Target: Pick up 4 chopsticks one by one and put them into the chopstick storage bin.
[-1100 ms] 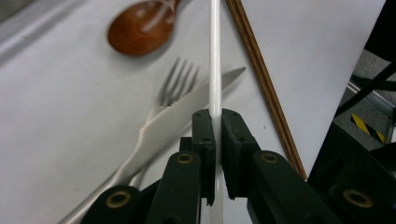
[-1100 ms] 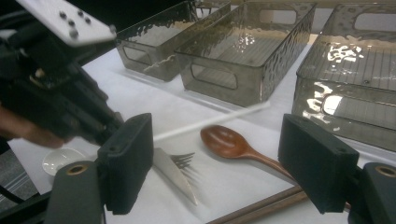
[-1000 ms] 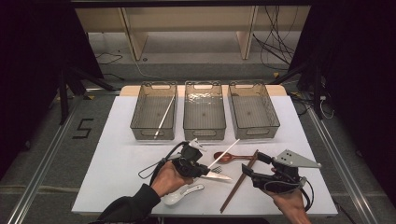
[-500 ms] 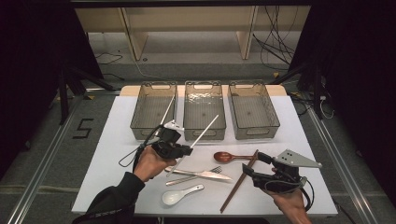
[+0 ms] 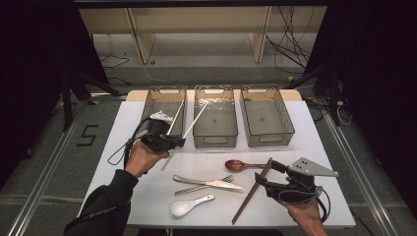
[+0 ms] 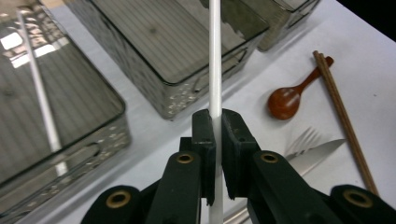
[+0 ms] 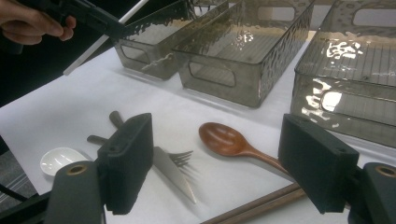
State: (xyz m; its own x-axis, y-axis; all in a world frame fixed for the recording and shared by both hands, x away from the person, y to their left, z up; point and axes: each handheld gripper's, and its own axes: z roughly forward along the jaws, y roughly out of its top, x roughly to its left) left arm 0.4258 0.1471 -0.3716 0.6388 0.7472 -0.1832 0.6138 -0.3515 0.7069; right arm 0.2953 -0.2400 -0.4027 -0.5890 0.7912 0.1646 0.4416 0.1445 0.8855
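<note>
The white chopstick (image 6: 215, 56) is a slender, smooth, round rod, clamped between the black pads of the left tool (image 5: 164, 142). In the high view it is held in the air just in front of the left bin (image 5: 164, 105), slanting up towards the middle bin (image 5: 215, 115). A second white stick (image 5: 175, 117) leans inside the left bin.

The three bins, including the right bin (image 5: 267, 115), are smoke-tinted transparent plastic, rectangular, with ribbed floors, dimpled walls and cut-out handles. They stand side by side at the far edge of the white, matte surface (image 5: 334, 162).

The right tool (image 5: 263, 177) rests low at the near right, its jaws released and standing wide apart with nothing between the pads. It carries a grey three-cornered plate on top.

Near it lie a pair of dark brown wooden chopsticks (image 5: 252, 191), a glossy reddish-brown wooden spoon (image 5: 237, 165), a metal knife (image 5: 209, 183) across a metal fork (image 5: 204, 187), and a white ceramic soup spoon (image 5: 189, 205).

The only legible marking is a figure "5" (image 5: 87, 135) taped on the floor left of the surface.
</note>
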